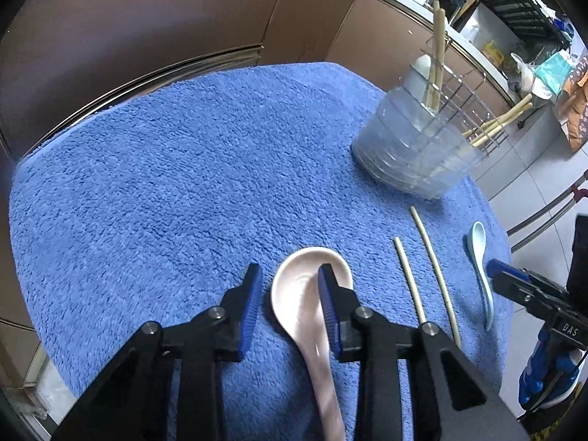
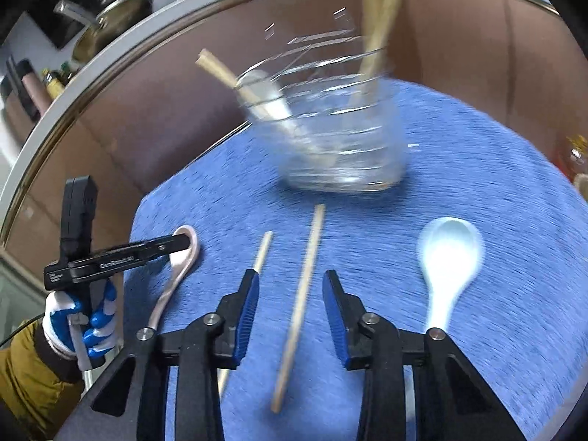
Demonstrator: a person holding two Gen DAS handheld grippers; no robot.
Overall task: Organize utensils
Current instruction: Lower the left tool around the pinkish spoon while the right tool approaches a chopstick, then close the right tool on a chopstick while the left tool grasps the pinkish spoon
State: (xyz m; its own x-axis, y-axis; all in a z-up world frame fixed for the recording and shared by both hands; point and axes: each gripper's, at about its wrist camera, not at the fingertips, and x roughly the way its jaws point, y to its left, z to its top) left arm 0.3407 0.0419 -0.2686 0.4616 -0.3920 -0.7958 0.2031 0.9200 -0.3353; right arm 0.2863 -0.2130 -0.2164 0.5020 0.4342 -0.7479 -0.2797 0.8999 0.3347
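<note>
A pale pink ceramic spoon [image 1: 305, 294] lies on the blue towel [image 1: 165, 183]; my open left gripper [image 1: 290, 294] hovers right over it, its handle running between the jaws. It also shows in the right wrist view [image 2: 183, 253]. Two loose chopsticks [image 1: 433, 272] lie to the right, then a light blue spoon [image 1: 479, 257]. My open right gripper [image 2: 292, 294] straddles one chopstick [image 2: 301, 305]; the other chopstick [image 2: 262, 251] lies by its left finger. The light blue spoon [image 2: 448, 257] lies right of it. A clear utensil holder [image 1: 415, 143] holds chopsticks and a spoon.
The holder [image 2: 341, 136] stands at the far side of the towel. A brown cabinet front [image 1: 147, 29] and a counter edge lie beyond the table. The right gripper [image 1: 529, 294] shows at the right edge of the left wrist view. Tiled floor lies right.
</note>
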